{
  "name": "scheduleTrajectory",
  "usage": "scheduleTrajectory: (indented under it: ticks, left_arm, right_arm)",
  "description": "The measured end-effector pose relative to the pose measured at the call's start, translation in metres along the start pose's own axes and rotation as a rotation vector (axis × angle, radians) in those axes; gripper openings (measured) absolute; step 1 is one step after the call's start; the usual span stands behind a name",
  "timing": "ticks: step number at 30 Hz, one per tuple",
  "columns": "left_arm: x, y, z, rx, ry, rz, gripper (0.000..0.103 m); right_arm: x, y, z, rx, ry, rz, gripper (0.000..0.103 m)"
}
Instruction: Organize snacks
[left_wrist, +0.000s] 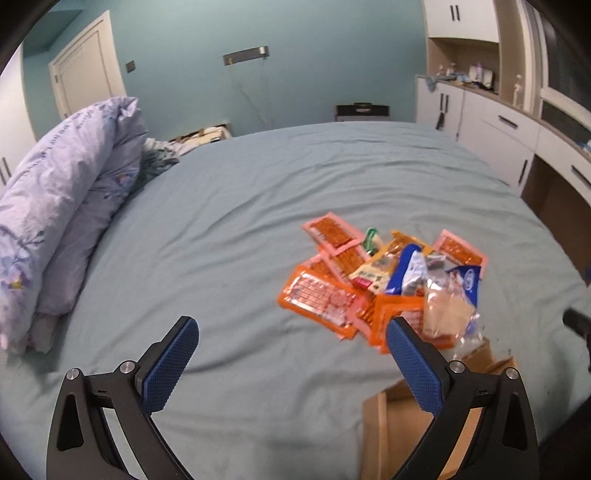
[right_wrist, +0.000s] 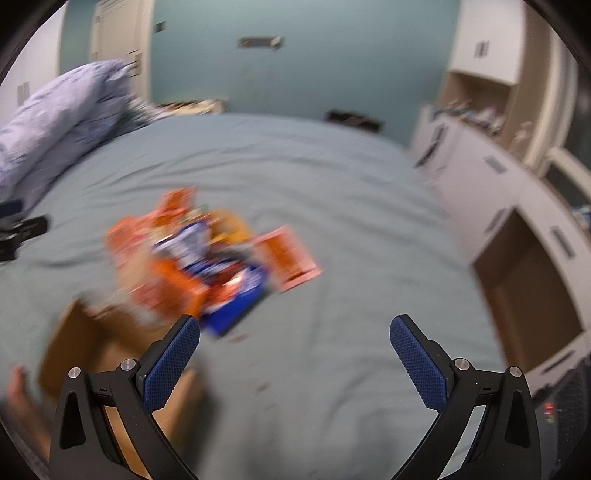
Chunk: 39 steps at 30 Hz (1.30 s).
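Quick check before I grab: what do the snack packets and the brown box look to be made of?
Snack packets: thin plastic film by the look, glossy glints, crinkled edges; one pouch is clear. Brown box: apparently plain matte cardboard, flat tan flaps, no shine. Both grippers, left and right, are open.

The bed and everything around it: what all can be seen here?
Bed: one, grey-green sheet, fills the middle.
Snack packets: a heap, count unclear, mostly orange, some blue and clear, right of centre on the bed.
Box: one, brown cardboard, open, at the bed's near edge by the heap.
Duvet: one, lilac floral, bundled at the left.
Cabinets: white, along the right wall.
Door: one, white, far left.
Left gripper: black, blue pads, open, empty.
Right gripper: same, open, empty.
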<state>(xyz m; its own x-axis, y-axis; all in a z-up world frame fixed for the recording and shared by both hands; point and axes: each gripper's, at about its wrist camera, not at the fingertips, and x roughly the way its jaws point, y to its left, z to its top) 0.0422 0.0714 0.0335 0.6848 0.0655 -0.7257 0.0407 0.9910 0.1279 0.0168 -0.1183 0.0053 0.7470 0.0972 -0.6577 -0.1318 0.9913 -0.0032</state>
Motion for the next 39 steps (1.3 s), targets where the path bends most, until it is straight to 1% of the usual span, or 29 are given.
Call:
scheduleTrajectory:
  ticks: [1, 3, 5, 7, 9, 13, 15, 18, 21, 23, 26, 29, 33, 36, 39]
  left_arm:
    - [0.001, -0.001, -0.002, -0.002, 0.013, 0.008, 0.103]
    - [0.004, -0.002, -0.001, 0.001, 0.058, -0.001, 0.103]
    - [0.011, -0.009, -0.001, 0.029, 0.111, -0.018, 0.103]
    - [0.015, -0.017, -0.003, 0.07, 0.13, -0.022, 0.103]
    - [0.022, -0.025, -0.005, 0.107, 0.145, -0.029, 0.103]
    - [0.039, -0.032, -0.005, 0.115, 0.203, -0.059, 0.103]
    - [0.047, -0.031, -0.005, 0.102, 0.235, -0.063, 0.103]
    - [0.055, -0.027, -0.006, 0.087, 0.262, -0.06, 0.103]
    - [0.061, -0.023, -0.007, 0.084, 0.291, -0.038, 0.103]
    - [0.064, -0.023, -0.007, 0.089, 0.3, -0.033, 0.103]
    - [0.066, -0.024, -0.007, 0.094, 0.312, -0.033, 0.103]
    - [0.065, -0.024, -0.006, 0.098, 0.318, -0.043, 0.103]
    - [0.065, -0.025, -0.005, 0.107, 0.315, -0.051, 0.103]
    - [0.069, -0.023, -0.007, 0.105, 0.328, -0.046, 0.103]
    - [0.075, -0.02, -0.008, 0.086, 0.352, -0.059, 0.103]
  right_arm:
    - [-0.001, 0.004, -0.001, -0.012, 0.021, 0.041, 0.103]
    - [-0.001, 0.005, 0.002, -0.026, 0.041, 0.092, 0.103]
    - [0.0, 0.003, 0.004, -0.017, 0.053, 0.103, 0.103]
    - [0.002, -0.006, 0.01, 0.001, 0.061, 0.116, 0.103]
    - [0.006, -0.004, 0.009, 0.018, 0.064, 0.128, 0.103]
    - [0.029, -0.003, 0.016, 0.048, 0.108, 0.155, 0.103]
    - [0.04, 0.002, 0.024, 0.032, 0.124, 0.143, 0.103]
    - [0.057, 0.008, 0.034, -0.004, 0.131, 0.114, 0.103]
    - [0.078, 0.005, 0.046, 0.021, 0.147, 0.116, 0.103]
    - [0.095, -0.001, 0.053, 0.043, 0.164, 0.129, 0.103]
    - [0.125, -0.013, 0.061, 0.064, 0.202, 0.107, 0.103]
    - [0.156, -0.034, 0.066, 0.106, 0.243, 0.055, 0.103]
    - [0.192, -0.052, 0.073, 0.132, 0.279, -0.008, 0.103]
    - [0.214, -0.051, 0.082, 0.099, 0.284, -0.028, 0.103]
    - [0.241, -0.038, 0.089, 0.043, 0.312, 0.0, 0.103]
